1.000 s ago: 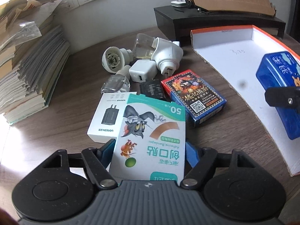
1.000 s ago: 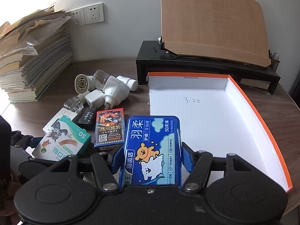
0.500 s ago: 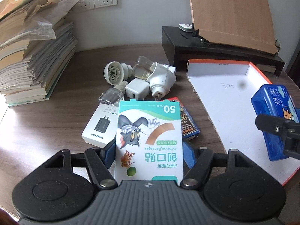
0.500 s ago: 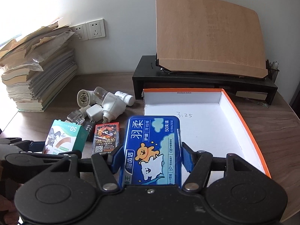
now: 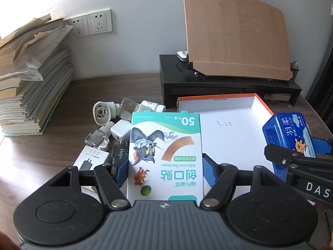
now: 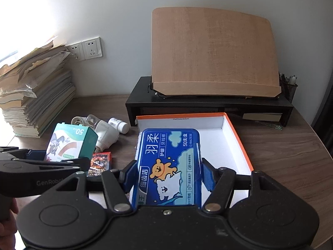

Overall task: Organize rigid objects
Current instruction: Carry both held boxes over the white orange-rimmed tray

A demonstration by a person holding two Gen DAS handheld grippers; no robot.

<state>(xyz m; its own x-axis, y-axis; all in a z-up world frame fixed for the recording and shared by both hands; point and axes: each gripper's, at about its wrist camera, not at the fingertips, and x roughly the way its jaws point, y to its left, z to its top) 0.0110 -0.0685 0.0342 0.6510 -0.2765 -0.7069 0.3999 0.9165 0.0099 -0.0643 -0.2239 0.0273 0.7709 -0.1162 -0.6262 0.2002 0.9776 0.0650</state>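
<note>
Left wrist view showed the left gripper (image 5: 165,166) clamped across a light, crushable bandage box (image 5: 165,156) held above the desk (image 5: 52,145), while the right gripper (image 6: 169,176) squeezed the stiff, slick blue tin (image 6: 169,166) by its long sides over the tray (image 6: 239,141)

A: What lies ahead of the right gripper (image 6: 167,174)?
B: The white floor of the tray (image 6: 229,145), bare beyond the blue tin (image 6: 168,166) it grips; low walls ring it; the black stand (image 6: 208,106) and wooden board (image 6: 212,52) block the far side.
A: And the left gripper (image 5: 165,169)?
B: Its bandage box (image 5: 165,156) hides the way ahead; plugs and bottles (image 5: 116,120) crowd the table to its front-left; the paper stack (image 5: 31,79) walls off the far left; to its right, the tray's bare floor.
</note>
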